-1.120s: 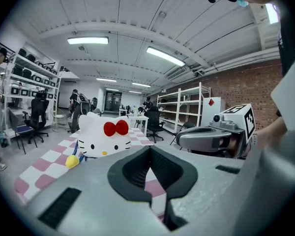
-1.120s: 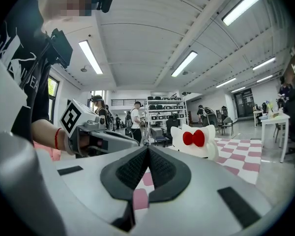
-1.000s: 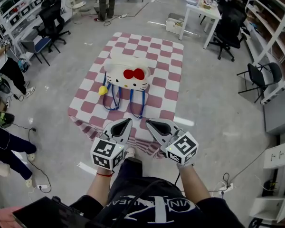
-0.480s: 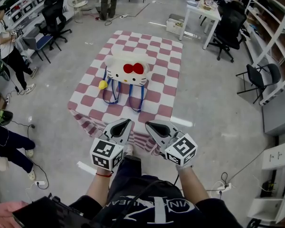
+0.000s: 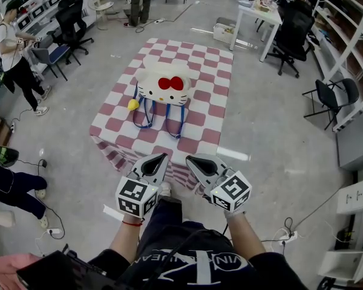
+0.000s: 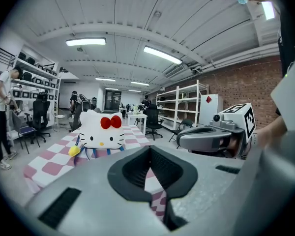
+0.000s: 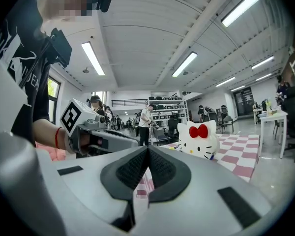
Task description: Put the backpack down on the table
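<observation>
A white cat-face backpack (image 5: 163, 88) with a red bow lies on the table with the pink-and-white checked cloth (image 5: 209, 110), its blue straps (image 5: 160, 118) trailing toward me. My left gripper (image 5: 163, 156) and right gripper (image 5: 189, 158) hover side by side near the table's front edge, well short of the backpack, both shut and holding nothing. In the left gripper view the backpack (image 6: 102, 130) sits beyond the closed jaws of the left gripper (image 6: 150, 149). It appears again as the backpack (image 7: 199, 137) past the right gripper (image 7: 148, 149) in the right gripper view.
A person (image 5: 17, 56) stands at the left by office chairs (image 5: 69, 20). A white desk (image 5: 258, 16) and black chair (image 5: 293, 32) stand at the back right, another chair (image 5: 331, 98) and shelving at the right. Cables (image 5: 45, 219) lie on the floor.
The table and backpack sit slightly farther from me than before. Both grippers stay shut in the same pose. The person at the left has walked into view.
</observation>
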### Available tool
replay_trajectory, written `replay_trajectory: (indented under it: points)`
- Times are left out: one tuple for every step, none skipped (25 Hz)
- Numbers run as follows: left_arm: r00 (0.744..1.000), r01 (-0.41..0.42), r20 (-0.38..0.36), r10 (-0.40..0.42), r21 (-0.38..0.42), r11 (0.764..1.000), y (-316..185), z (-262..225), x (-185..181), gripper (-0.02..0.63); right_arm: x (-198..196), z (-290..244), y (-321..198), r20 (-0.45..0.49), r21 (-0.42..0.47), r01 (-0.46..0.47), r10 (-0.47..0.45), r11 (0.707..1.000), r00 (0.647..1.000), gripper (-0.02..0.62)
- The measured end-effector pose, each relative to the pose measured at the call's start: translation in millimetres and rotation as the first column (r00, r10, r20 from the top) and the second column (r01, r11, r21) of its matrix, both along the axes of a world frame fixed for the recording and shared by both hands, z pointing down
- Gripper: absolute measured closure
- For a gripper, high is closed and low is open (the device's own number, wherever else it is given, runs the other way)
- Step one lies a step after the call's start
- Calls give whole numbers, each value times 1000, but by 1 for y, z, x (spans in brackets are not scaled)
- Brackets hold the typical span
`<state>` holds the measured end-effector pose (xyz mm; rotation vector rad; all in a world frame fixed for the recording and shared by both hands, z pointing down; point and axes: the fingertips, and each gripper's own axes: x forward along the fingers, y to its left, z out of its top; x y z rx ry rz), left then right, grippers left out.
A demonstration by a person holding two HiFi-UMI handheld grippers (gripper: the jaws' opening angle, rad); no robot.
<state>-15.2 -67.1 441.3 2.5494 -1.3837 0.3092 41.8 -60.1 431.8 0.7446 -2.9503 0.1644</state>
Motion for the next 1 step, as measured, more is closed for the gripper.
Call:
replay_trajectory:
  points:
    - [1000, 2, 0, -2, -1, 1000, 2, 0, 0, 600, 0, 0, 2, 2, 0, 1, -1, 1000, 1000, 594]
